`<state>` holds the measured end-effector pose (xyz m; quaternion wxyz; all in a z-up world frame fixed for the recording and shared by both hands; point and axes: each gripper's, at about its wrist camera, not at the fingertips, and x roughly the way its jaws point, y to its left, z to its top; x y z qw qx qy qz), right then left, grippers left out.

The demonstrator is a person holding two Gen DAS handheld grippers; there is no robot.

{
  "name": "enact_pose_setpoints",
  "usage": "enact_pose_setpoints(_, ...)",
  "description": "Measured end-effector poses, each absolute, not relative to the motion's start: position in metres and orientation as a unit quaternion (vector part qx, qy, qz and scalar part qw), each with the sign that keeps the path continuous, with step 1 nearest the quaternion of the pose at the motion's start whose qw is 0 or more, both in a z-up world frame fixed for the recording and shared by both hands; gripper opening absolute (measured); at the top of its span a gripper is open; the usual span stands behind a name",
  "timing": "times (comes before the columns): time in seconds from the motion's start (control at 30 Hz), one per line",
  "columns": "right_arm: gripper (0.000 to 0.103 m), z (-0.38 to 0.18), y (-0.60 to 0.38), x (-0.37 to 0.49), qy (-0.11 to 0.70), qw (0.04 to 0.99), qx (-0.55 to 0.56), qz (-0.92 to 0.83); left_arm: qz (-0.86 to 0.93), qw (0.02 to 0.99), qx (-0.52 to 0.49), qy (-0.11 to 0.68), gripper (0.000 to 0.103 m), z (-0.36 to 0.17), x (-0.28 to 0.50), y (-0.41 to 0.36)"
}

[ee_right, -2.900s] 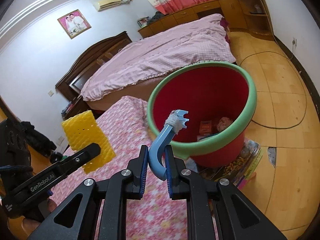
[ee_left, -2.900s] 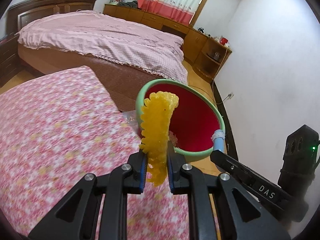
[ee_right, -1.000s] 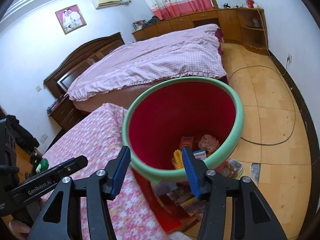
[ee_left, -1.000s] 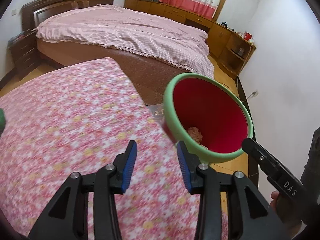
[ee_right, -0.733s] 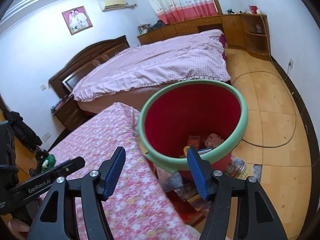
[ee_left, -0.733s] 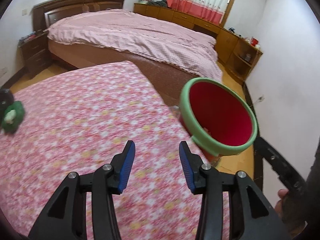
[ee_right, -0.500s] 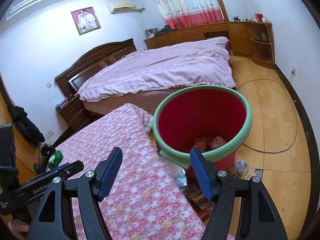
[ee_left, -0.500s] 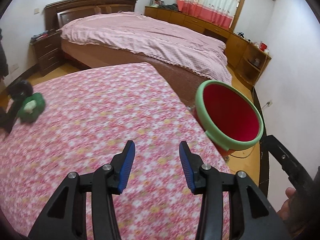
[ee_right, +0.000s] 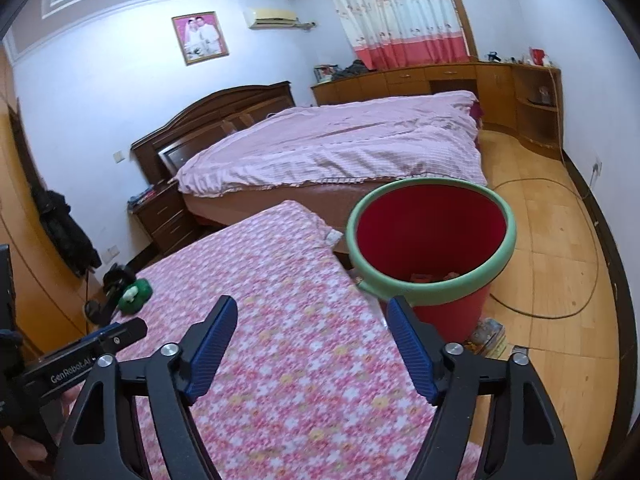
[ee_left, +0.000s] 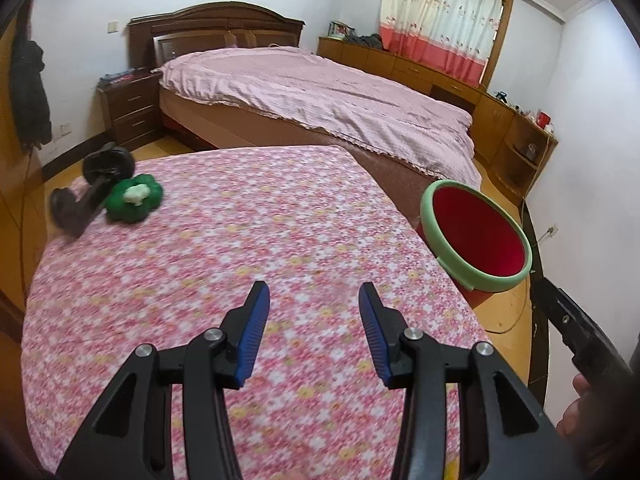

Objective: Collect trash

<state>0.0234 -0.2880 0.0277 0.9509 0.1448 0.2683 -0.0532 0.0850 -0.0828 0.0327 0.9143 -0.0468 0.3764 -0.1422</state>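
Both the left gripper (ee_left: 310,320) and right gripper (ee_right: 312,338) are held wide open, empty. The green toy (ee_left: 134,199), far from the bin (ee_left: 476,236), could get knocked off the bench (ee_left: 280,220) if approached carelessly.

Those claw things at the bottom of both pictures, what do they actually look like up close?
Each is a two-finger tool of matte black plastic. The left gripper and right gripper have angular arms with triangular cut-outs, round silver bolts at the joints, and ribbed blue pads on the inner finger faces. Seen from the right wrist, the left tool's black body carries white "GenRobot.AI" lettering. No cables or sleeves show.
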Motion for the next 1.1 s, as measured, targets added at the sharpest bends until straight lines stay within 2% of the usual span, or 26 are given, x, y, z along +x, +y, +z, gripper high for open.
enact_pose_setpoints(0.73,0.079,0.043,-0.227,-0.019,0.236,0.968,0.082,-0.030,-0.088,0.949,-0.047,0.298,0.046,0.060,0.015,-0.041)
enact_pose_setpoints(1.1,0.079,0.042,-0.228,-0.022,0.242,0.966,0.088,-0.031,-0.083,0.948,-0.055,0.301,0.047,0.058,0.013,-0.040)
